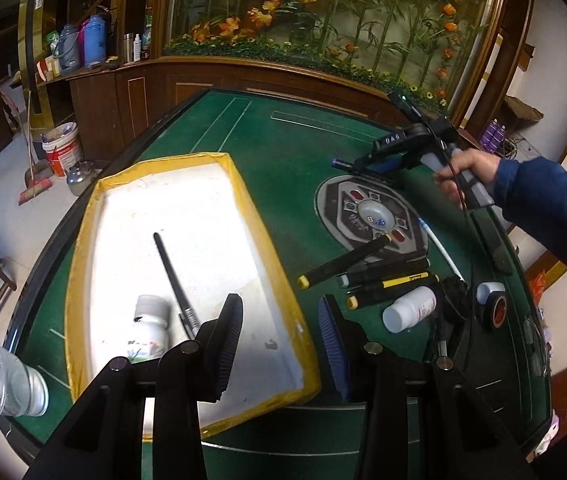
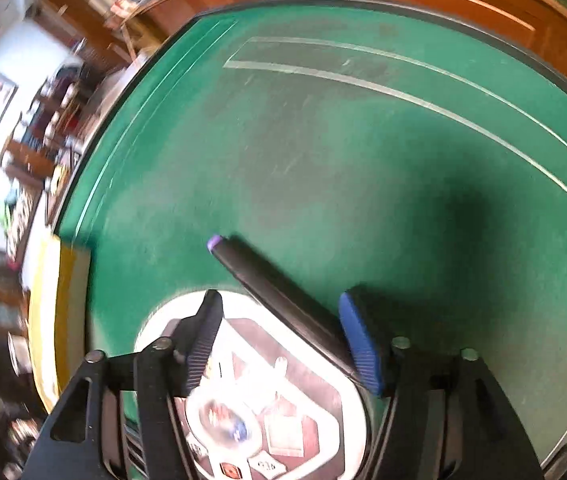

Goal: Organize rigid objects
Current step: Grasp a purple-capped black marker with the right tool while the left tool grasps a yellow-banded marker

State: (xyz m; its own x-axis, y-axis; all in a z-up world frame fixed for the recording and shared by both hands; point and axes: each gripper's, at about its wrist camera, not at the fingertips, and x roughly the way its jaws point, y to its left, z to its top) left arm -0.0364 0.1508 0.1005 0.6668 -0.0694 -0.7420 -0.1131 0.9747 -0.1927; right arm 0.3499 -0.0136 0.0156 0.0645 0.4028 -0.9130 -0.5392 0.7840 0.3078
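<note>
Far left on the green bench [image 1: 283,168], a clear plastic cup [image 1: 3,376] tipped on its side near the edge. Next along, the yellow-rimmed tray [image 1: 83,264], already holding a white bottle [image 1: 148,332] and a thin black pen [image 1: 173,280]. Hovering over the tray's near right corner, the left hand-held gripper [image 1: 279,344], jaws apart, nothing between them. Further right, just past the tray, a loose cluster waiting on the felt: black markers with yellow caps [image 1: 341,264], a second white bottle [image 1: 409,310] lying down, a roll of black tape [image 1: 495,312]. Above that, beyond the octagonal centre plate [image 1: 371,216], the right hand-held gripper [image 2: 279,340] carrying a black marker with a purple tip [image 2: 275,292], the barrel running slantwise and lying against the blue pad [image 2: 359,344] only; other finger apparently clear of it, so whether truly clamped, cannot tell. Risk from here: marker sliding or swinging out on the way across to the tray, given that skewed, off-centre hold and the fast motion suggested by the blur. Also possible: a clash with the left gripper parked over the tray.
</note>
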